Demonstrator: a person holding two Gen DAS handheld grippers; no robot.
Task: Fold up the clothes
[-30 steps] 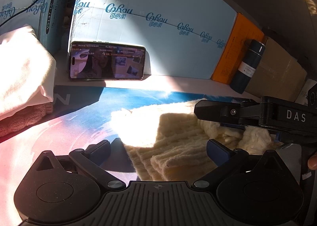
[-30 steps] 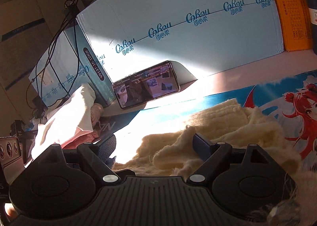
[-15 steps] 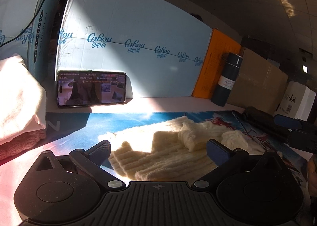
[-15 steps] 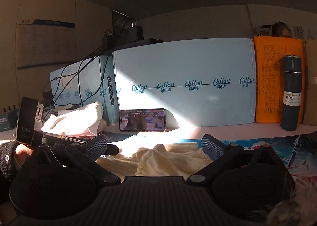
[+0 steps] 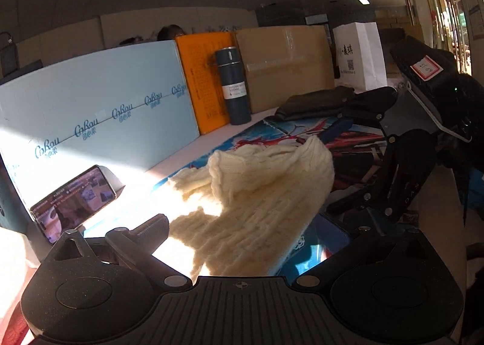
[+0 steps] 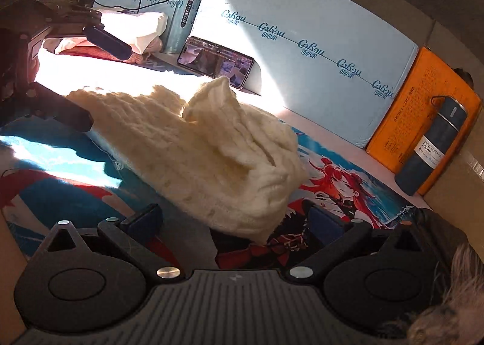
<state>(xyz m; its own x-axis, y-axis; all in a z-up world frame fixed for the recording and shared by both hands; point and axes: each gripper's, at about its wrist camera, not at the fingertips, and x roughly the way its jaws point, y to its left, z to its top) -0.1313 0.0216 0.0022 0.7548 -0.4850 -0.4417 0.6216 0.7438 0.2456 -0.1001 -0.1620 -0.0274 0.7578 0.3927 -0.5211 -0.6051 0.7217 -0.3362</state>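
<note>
Sweater [image 6: 211,151]: bunched in a cream heap on the printed mat [image 6: 341,181], near the phone [image 6: 216,62].
Left gripper [image 5: 242,233]: jaws apart, gripping nothing.
Right gripper [image 6: 236,221]: jaws wide apart, empty.
Tip: pinch opposite edges, spread flat, then fold.

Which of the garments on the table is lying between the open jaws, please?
The cream knitted sweater, crumpled mid-mat; the dark garment lies behind and the white folded clothes sit aside.
</note>
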